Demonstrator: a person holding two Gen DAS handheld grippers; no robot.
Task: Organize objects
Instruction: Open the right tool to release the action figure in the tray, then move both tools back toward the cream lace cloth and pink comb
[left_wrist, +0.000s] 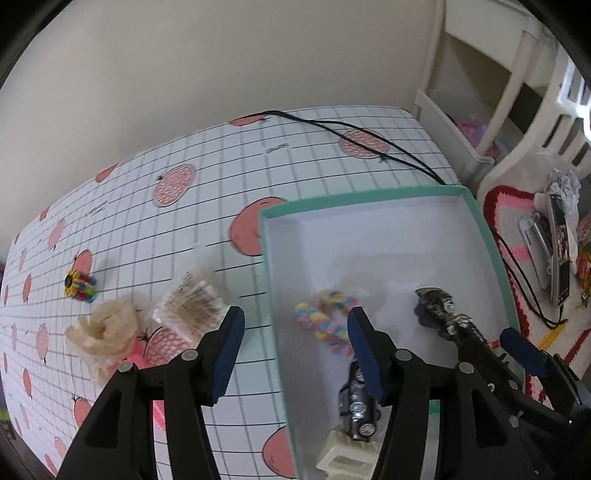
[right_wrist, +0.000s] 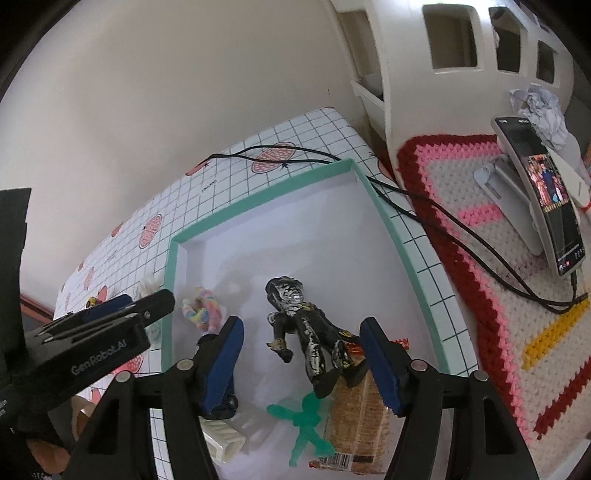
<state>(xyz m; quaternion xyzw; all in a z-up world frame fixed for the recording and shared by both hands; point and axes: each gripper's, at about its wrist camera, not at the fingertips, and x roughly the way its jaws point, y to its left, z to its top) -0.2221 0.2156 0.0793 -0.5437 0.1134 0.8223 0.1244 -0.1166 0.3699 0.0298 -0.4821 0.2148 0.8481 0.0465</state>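
Right gripper (right_wrist: 301, 354), jaws spread, hovers over the black-and-silver figurine (right_wrist: 306, 328) at frame centre inside the teal-rimmed box (right_wrist: 402, 236). Left gripper (left_wrist: 295, 332) is also spread, empty, above the box's left wall.

The figure (right_wrist: 306, 332) shines glossy black and silver, like worn plastic. The box (right_wrist: 388, 221) looks like matt card, white inside. The tablecloth (left_wrist: 295, 147) is smooth and printed. The mat (right_wrist: 498, 295) is rough crochet yarn. The green toy (right_wrist: 306, 424) is translucent, perhaps soft plastic.
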